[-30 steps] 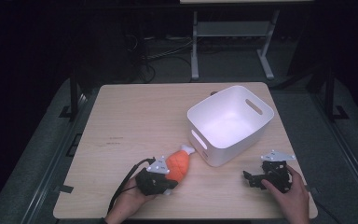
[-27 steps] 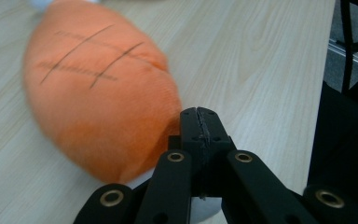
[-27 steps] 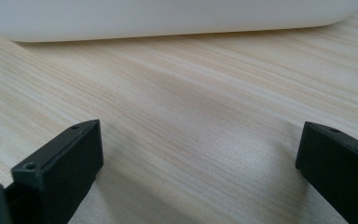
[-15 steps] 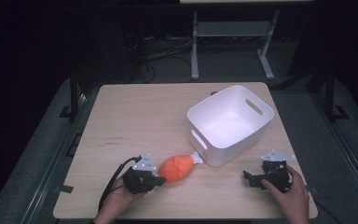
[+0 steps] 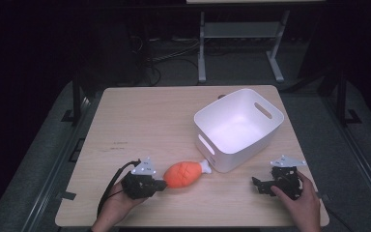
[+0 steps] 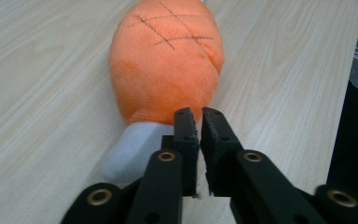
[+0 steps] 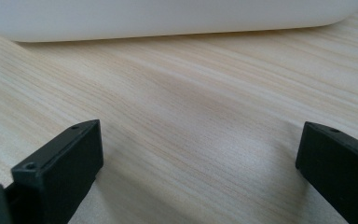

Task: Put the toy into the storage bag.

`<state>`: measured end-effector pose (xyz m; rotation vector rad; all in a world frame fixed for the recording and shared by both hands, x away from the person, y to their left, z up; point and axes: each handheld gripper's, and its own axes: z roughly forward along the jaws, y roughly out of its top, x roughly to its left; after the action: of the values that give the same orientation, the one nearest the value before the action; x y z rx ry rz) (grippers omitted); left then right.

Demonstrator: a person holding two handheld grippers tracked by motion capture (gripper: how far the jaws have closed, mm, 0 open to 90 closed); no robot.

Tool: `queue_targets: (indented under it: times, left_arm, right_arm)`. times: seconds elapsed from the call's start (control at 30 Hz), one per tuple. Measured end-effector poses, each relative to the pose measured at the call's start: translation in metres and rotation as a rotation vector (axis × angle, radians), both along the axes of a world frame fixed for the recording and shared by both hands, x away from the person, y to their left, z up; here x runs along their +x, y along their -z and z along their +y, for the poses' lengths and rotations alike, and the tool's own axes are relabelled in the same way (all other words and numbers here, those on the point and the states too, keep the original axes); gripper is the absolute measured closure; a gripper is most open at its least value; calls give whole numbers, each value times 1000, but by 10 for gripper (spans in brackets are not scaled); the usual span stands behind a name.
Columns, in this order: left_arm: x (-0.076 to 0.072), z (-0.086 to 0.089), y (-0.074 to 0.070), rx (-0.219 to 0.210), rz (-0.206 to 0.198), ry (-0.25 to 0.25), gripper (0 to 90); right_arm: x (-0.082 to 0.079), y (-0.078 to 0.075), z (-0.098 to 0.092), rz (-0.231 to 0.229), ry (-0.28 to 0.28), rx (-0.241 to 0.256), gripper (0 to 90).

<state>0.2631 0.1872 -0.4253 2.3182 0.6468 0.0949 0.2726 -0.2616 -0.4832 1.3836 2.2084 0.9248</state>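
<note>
An orange plush drumstick point(image 5: 185, 174) lies on its side on the counter point(image 5: 154, 121), near the front edge and a little left of the middle. Its white bone end point(image 5: 206, 166) points toward the white bin point(image 5: 239, 128) and sits just beside the bin's front left corner; whether it touches the wall cannot be told. In the left gripper view the toy point(image 6: 165, 58) shows dark stitched cross lines on its orange top and a pale white patch point(image 6: 133, 151) low on its near side.

The left tongs point(image 5: 158, 184) sit at the toy's round end, held by the person's left hand point(image 5: 118, 205) at the front edge of the counter. In the left gripper view the left tongs point(image 6: 199, 123) have their jaws nearly together, with only a thin gap between them and nothing in it; the tips reach the orange fabric without pinching it.

The white bin stands toward the right side of the counter, turned at an angle, with slot handles in its walls. Its inside looks bare.

The right tongs point(image 5: 262, 185) rest near the front right corner, in the person's right hand point(image 5: 302, 203), well apart from the toy. In the right gripper view the right tongs point(image 7: 200, 158) are spread wide over bare wood, facing the bin's lower wall point(image 7: 168, 18).
</note>
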Motion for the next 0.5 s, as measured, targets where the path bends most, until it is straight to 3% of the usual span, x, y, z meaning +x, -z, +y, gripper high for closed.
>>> queue_targets:
  times: [0.3,0.4,0.5]
  left_arm:
    - [8,2,-8,13,36,7,496]
    - [11,1,-9,20,31,15,348]
    - [14,-1,-10,29,20,18,261]
  right_arm:
    - [0,0,0,0,0,0,2]
    - [0,0,0,0,0,0,2]
    - [0,0,0,0,0,0,2]
